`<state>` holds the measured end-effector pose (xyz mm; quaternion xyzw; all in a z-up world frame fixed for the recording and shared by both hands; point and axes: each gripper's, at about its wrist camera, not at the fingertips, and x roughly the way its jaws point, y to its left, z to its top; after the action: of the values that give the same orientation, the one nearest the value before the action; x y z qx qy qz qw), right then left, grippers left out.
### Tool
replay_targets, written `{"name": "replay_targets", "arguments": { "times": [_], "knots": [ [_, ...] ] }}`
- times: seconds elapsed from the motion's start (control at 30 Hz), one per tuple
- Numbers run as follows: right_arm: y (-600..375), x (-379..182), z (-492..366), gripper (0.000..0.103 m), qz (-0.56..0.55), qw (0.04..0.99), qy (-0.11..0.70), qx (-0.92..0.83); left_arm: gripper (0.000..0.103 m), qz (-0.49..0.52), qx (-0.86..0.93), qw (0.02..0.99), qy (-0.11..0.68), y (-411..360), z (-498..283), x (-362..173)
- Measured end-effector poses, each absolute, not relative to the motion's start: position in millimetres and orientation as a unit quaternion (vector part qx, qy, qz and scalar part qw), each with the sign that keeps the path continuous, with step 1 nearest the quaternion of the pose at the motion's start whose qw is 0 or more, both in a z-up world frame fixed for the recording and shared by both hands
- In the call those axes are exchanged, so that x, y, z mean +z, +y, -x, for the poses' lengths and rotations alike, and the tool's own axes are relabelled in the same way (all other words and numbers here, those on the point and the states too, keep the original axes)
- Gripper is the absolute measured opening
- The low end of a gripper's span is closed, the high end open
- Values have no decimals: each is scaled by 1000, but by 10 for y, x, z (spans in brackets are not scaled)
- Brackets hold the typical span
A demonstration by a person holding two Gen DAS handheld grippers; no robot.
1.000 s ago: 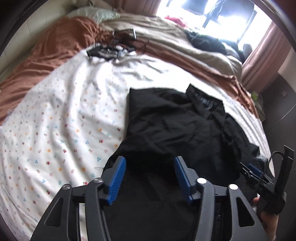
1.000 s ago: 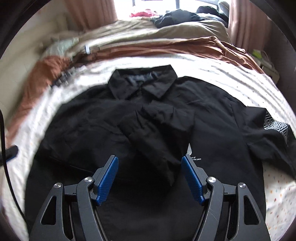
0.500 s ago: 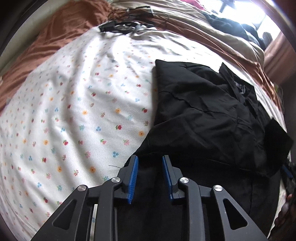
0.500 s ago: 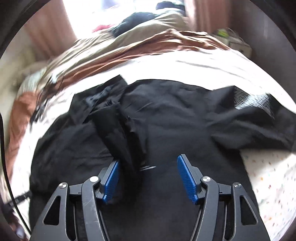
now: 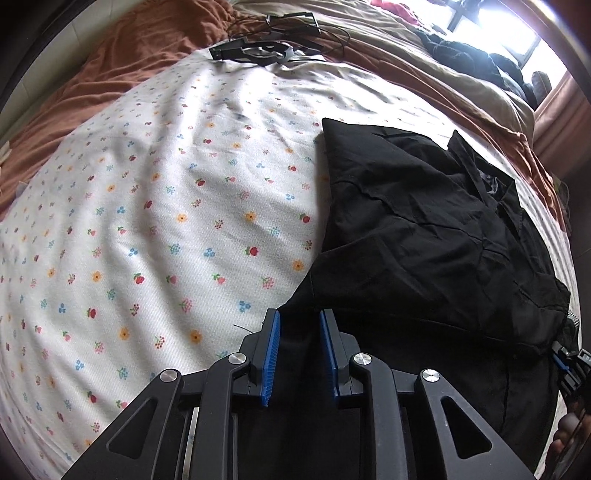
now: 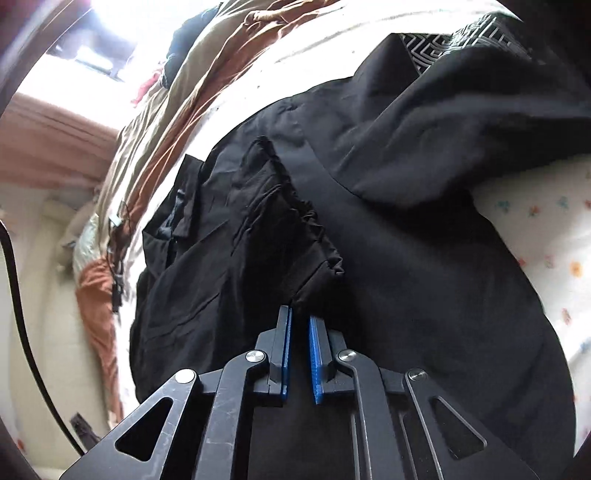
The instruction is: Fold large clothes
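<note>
Black shirt (image 5: 424,229) — hem hidden by gripper (image 5: 298,325)

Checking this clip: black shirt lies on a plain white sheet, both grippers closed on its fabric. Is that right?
Not quite. The sheet is not plain: the left wrist view shows white fabric printed with small flowers. The rest holds: the black shirt lies on it, with the left gripper and right gripper closed on its fabric.

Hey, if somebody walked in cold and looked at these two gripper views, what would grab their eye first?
First, the black shirt sprawled on the flower-print sheet, one side folded over its middle. Next, the blue-padded grippers: the left gripper nearly closed at the shirt's near hem, the right gripper pinched close on its fabric. Beyond, a rumpled rust-brown blanket and a glaring window.
</note>
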<state>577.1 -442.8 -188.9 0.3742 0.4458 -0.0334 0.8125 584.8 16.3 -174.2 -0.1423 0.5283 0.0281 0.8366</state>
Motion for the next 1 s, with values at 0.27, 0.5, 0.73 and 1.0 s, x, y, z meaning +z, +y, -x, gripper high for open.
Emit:
{"name": "replay_targets", "arguments": {
  "times": [0.27, 0.5, 0.73, 1.0],
  "knots": [
    [-4399, -1769, -5872, 21, -342, 816, 462, -54, 24, 155, 37, 831, 532, 179, -5859, -1670],
    [-4857, -1315, -5433, 65, -357, 841, 391, -109, 82, 177, 7, 855, 487, 58, -5716, -1340],
    [-5479, -1251, -5030, 65, -380, 832, 363, -178, 83, 167, -18, 869, 466, -142, -5592, -1116],
    [-6110, -1281, -4569, 65, -417, 813, 331, -235, 83, 150, -25, 876, 458, -298, -5536, -1052]
  ]
}}
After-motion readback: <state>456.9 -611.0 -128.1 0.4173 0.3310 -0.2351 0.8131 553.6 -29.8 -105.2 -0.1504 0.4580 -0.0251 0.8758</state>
